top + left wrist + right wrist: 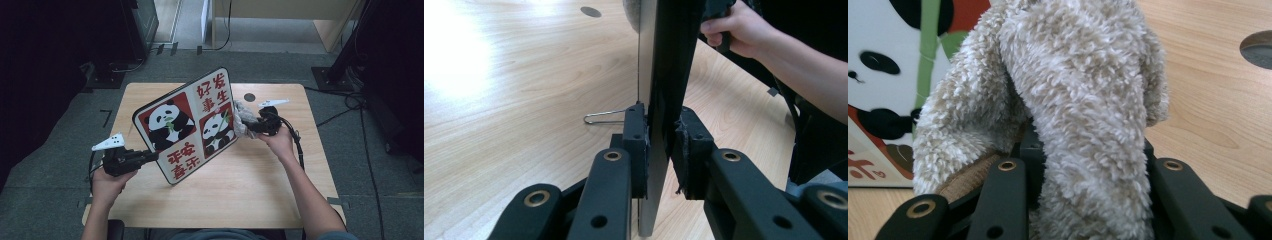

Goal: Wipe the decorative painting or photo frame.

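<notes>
Panda board (pixel 190 125) (flat, glossy) meets fluffy beige cloth (pixel 1073 100).

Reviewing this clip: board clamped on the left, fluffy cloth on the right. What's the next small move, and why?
Probably press the fluffy cloth onto the panda board's printed face and begin a wiping stroke. The left gripper clamps the board's edge and holds it tilted above the table, while the right gripper holds the cloth right at the board's right edge.

A wire clip (pixel 603 116) lies on the wooden table (pixel 240 185).
</notes>
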A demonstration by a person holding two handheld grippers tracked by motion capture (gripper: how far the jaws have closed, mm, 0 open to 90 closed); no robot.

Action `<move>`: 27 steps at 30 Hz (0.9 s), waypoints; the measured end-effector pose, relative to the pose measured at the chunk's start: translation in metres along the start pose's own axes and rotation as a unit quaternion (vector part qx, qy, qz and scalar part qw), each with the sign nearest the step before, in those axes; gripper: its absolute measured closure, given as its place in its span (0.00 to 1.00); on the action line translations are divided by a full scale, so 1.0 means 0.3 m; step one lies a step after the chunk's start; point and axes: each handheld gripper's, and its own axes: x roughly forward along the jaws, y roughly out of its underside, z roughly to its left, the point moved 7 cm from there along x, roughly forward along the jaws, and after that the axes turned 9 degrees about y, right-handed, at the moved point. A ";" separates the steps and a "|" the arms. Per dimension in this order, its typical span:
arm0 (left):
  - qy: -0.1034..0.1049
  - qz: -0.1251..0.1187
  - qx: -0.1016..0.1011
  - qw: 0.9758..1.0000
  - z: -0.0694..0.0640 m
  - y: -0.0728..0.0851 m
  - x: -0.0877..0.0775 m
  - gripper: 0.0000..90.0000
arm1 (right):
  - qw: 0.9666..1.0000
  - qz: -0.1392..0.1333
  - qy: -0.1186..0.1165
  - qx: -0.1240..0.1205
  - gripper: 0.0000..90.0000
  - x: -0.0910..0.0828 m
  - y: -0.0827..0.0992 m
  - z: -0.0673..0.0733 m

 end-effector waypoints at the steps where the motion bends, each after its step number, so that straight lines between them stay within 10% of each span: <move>1: 0.001 0.000 0.000 1.000 -0.002 0.002 0.000 0.87 | 1.000 0.000 0.002 -0.001 0.72 0.004 0.003 -0.001; 27: -0.011 0.002 -0.002 1.000 -0.017 0.012 0.007 0.85 | 0.999 0.045 0.010 0.012 0.72 0.083 0.125 -0.029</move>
